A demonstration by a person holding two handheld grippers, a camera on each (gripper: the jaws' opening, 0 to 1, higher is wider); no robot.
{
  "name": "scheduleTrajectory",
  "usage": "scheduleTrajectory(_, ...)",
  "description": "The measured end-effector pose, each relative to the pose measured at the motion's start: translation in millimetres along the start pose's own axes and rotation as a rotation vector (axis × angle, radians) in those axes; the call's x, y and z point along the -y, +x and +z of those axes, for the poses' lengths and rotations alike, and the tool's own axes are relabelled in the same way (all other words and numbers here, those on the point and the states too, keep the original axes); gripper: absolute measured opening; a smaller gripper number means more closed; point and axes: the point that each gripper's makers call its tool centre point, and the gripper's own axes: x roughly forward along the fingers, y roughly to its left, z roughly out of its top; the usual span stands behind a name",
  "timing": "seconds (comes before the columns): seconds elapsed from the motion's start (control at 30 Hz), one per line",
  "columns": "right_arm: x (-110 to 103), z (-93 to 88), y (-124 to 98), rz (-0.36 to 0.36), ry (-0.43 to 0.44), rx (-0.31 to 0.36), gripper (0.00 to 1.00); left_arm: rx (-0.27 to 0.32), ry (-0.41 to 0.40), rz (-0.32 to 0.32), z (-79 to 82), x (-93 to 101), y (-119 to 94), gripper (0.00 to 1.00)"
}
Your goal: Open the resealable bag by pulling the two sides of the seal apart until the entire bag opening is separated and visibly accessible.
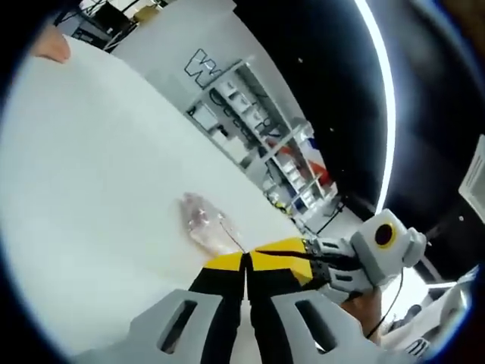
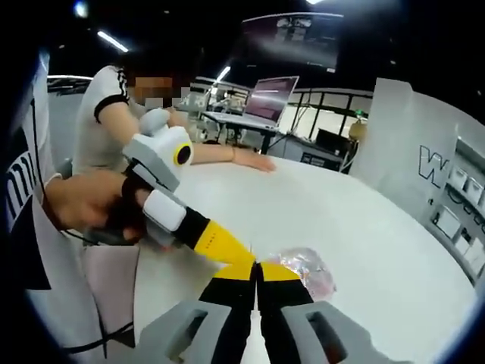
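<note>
A clear resealable bag (image 1: 204,224) with something pinkish inside lies on the white table (image 1: 98,189). In the left gripper view my left gripper (image 1: 246,256) has its black, yellow-tipped jaws pressed together at the bag's near edge, apparently pinching it. My right gripper (image 1: 265,253) comes in from the right and its tips meet the same spot. In the right gripper view the bag (image 2: 307,271) sits just right of my right gripper (image 2: 258,265), whose jaws are shut at its edge. My left gripper (image 2: 244,258) reaches in from the left, held by a hand (image 2: 79,201).
A person's forearm (image 2: 227,155) rests on the far side of the round table (image 2: 364,220). A laptop (image 2: 269,98) stands on a desk behind. Shelving (image 1: 258,129) with small items lies beyond the table's edge.
</note>
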Motion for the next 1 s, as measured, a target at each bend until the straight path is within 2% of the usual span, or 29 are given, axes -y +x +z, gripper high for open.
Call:
scheduleTrajectory(0.23,-1,-5.2,4,0.039,0.001,-0.028,0.02,-0.006,0.044,0.024,-0.2,-5.5,-2,0.01)
scheduleTrajectory(0.57,-4,-6.2,8,0.096,0.022,-0.044,0.0,-0.013,0.095,0.036,2.9,-11.0,-2,0.01)
scheduleTrajectory(0.67,-6,-7.8,9,0.104,0.038,-0.066,0.0,-0.021,0.115,0.042,2.6,-12.7,-2,0.01)
scheduleTrajectory(0.73,-6,-7.8,8,0.096,0.038,-0.076,0.0,-0.026,0.116,0.044,2.4,-13.8,-2,0.01)
scheduleTrajectory(0.87,8,2.2,3,-0.032,-0.054,-0.056,0.0,-0.042,0.139,0.074,2.7,-17.8,-2,0.0)
scheduleTrajectory(0.93,9,7.2,1,-0.038,-0.048,-0.037,0.0,-0.042,0.13,0.07,2.9,-19.3,-2,0.0)
scheduleTrajectory(0.97,10,9.4,0,-0.037,-0.043,-0.028,0.0,-0.033,0.12,0.061,4.2,-18.5,-2,0.0)
scheduleTrajectory(1.0,10,9.9,0,-0.03,-0.034,-0.026,0.0,0.017,0.103,0.03,11.7,-12.5,0,0.0)
